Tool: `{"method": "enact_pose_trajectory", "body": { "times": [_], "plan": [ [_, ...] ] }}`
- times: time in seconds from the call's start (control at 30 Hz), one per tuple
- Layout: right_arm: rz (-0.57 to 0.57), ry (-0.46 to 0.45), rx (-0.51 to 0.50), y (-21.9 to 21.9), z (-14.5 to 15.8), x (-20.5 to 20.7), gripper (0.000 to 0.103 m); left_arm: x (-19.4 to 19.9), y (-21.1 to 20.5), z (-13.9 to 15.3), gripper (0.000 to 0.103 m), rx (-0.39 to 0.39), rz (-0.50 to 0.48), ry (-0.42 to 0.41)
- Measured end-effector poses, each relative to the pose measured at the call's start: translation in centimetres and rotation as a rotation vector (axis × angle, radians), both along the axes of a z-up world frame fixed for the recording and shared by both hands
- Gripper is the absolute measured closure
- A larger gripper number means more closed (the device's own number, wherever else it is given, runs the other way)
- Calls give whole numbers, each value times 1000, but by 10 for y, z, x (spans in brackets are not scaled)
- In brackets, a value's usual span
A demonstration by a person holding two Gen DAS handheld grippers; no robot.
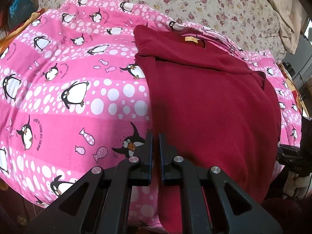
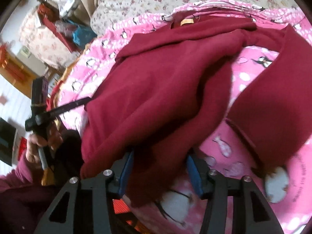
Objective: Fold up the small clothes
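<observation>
Folding is partway, by my read. Biggest thing ahead of both tools is the bed (image 1: 224, 5) with its floral sheet, and over it the pink penguin blanket (image 1: 68, 89), which is my work surface.

On the blanket lies the dark red garment (image 1: 204, 101), a fleece top, spread ahead and to the right of my left tool (image 1: 155, 136). Its tan neck label (image 1: 188, 39) sits at the far end. One side looks already brought in over the body, edge running straight along the left. From the right wrist view one sleeve (image 2: 273, 89) is still stretched out, blanket showing between it and the body, so that side is not folded in yet. Bottom-to-top fold also left, I'd say.

Left tool: jaws closed, nothing between them, tips over the garment's near left edge; touching or not, can't tell.

Right tool (image 2: 159, 156): jaws partly apart with a bunch of red fabric draped between the blue pads (image 2: 126, 167); pads don't look pressed on it, so I call it loose, not gripped. View is blurred.
</observation>
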State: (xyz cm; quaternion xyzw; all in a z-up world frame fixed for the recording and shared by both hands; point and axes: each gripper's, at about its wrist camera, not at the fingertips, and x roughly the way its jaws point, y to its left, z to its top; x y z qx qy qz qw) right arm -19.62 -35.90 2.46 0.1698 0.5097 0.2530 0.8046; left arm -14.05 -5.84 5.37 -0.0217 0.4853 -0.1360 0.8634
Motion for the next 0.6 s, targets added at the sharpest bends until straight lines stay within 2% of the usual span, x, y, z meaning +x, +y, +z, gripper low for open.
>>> {"method": "enact_pose_trajectory", "body": {
  "times": [0.03,0.17,0.23,0.3,0.4,0.5,0.6],
  "plan": [
    [4,-12,-24,3,2,0,91,0,0,0,98,0,-1,0],
    [31,-49,-69,-8,21,-9,96,-3,3,5,98,-4,-10,-4],
    [18,-51,-126,-23,28,-18,96,-4,4,9,98,7,-7,-10],
    [-9,-19,-140,-43,24,-24,97,-4,3,15,98,22,-6,-26],
    [-22,41,-109,-56,9,-33,97,-4,-2,24,98,43,-8,-45],
    [-71,26,-69,-72,15,-40,96,-5,-12,34,98,44,-38,-65],
    [-193,-5,-40,-101,26,-44,82,-3,-29,42,94,43,-74,-78]
  ]
}}
